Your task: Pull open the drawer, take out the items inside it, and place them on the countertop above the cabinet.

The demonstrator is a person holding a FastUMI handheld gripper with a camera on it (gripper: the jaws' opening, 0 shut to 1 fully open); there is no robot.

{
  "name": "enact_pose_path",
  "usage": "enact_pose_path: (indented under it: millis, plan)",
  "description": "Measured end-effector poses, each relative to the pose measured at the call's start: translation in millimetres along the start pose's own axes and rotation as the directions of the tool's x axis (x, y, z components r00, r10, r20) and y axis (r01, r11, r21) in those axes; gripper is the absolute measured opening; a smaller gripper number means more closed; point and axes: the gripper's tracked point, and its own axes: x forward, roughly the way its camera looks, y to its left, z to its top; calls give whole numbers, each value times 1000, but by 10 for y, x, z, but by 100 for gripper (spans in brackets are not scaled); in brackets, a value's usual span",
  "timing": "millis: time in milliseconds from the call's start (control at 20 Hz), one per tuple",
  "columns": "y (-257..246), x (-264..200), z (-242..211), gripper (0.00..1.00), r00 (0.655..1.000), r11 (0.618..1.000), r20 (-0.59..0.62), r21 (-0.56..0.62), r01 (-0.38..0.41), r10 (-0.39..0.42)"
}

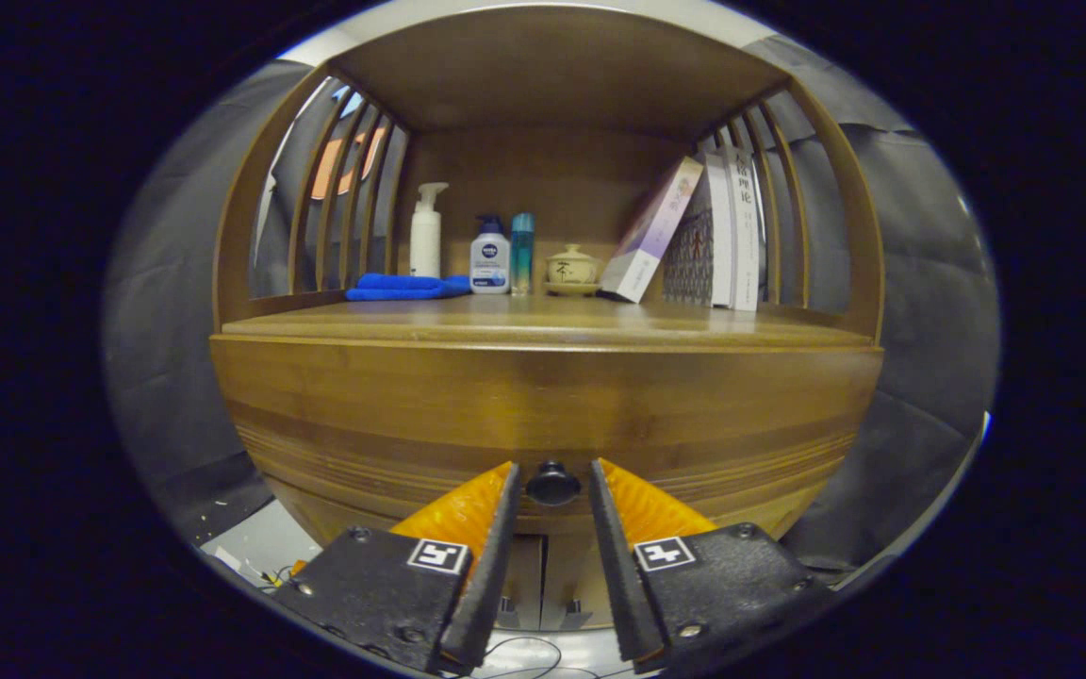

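Drawer knob: a dark round knob [553, 483] sits between the two fingertips of the gripper [553, 481], on the closed drawer front [543, 401] just below the countertop.
Fingers: parted, one on each side of the knob, close to it but with a sliver of gap showing; nothing is clamped yet.
Step in hand: lining up to grip the knob; the drawer looks fully shut, so the task has barely begun.
Next move: likely to close on the knob, then pull straight back.
Drawer contents: hidden behind the closed front.
Countertop [543, 322]: bare wood at the front; at the back stand a white pump bottle [427, 231], a folded blue cloth [406, 287], a small lidded cup [572, 268] and leaning books [703, 236].
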Motion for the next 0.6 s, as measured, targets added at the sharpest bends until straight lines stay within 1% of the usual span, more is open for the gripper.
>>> enact_pose_path:
  millis: [50, 200, 300, 400, 600]
  plan:
    - [27, 4, 5, 47, 1000, 1000, -4, 20, -14, 14]
    - [12, 19, 0, 30, 1000, 1000, 13, 16, 6, -6]
    - [9, 7, -1, 27, 1000, 1000, 15, 11, 0, -1]
    - [18, 1, -5, 25, 1000, 1000, 3, 29, -9, 9]
    - [0, -24, -8, 24, 1000, 1000, -9, 15, -10, 11]
